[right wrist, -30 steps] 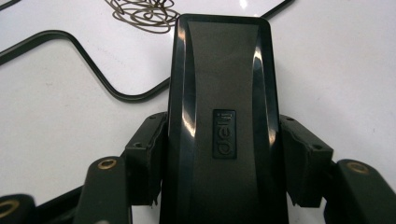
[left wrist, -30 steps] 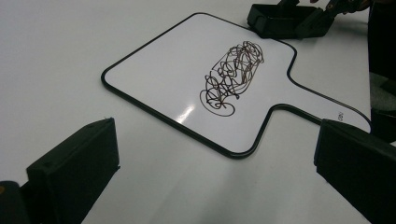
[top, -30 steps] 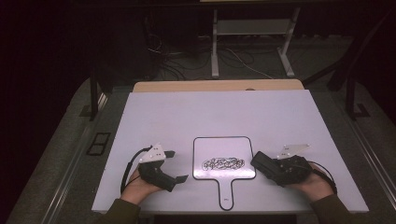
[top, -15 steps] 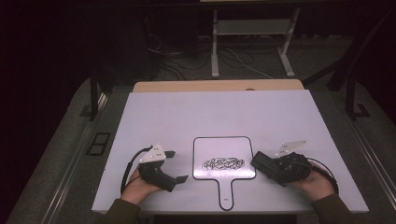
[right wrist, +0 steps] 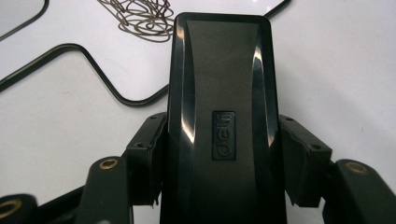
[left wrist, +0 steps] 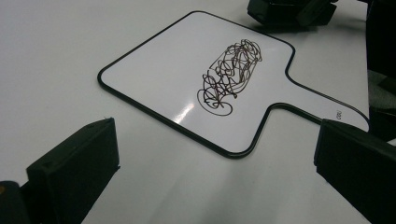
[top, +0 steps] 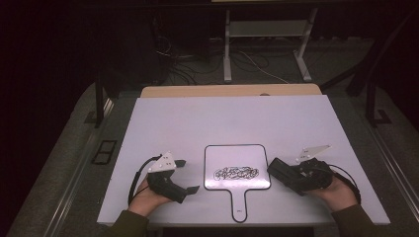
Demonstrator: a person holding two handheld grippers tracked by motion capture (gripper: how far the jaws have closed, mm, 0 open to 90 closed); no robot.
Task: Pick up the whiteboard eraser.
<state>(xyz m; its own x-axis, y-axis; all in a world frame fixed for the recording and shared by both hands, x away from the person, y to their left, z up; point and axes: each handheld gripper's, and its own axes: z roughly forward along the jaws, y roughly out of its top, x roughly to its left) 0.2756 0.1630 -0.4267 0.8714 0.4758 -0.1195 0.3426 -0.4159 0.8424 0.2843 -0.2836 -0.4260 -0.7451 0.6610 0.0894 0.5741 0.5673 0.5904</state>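
The right gripper [top: 279,170] is clamping a black eraser block [right wrist: 223,116] between its two jaws; in the right gripper view the jaws are pressing against both long sides of the block, and the block's top face with an embossed logo is facing the camera. In the high view the right hand [top: 338,190] is holding this gripper low over the white table [top: 237,123], just to the right of the paddle-shaped whiteboard [top: 237,160], with the eraser's front end pointing toward the board's right edge. The right gripper view is showing the eraser's tip lying over or just beside the board's black border, near where the handle meets the panel; whether the block is touching the surface cannot be told.

The whiteboard is lying flat on the near-centre part of the table, between the two grippers, its handle [top: 238,205] pointing toward the person. A dark scribble [top: 236,173] is sitting in the lower middle of the panel; in the left gripper view the same scribble [left wrist: 231,74] is appearing as a dense tangle of loops on the board [left wrist: 177,70].

The left gripper [top: 190,177] is resting in the left hand [top: 148,195] just left of the board, its jaws spread wide apart with nothing between them, and both jaws are standing clear of the board's edge
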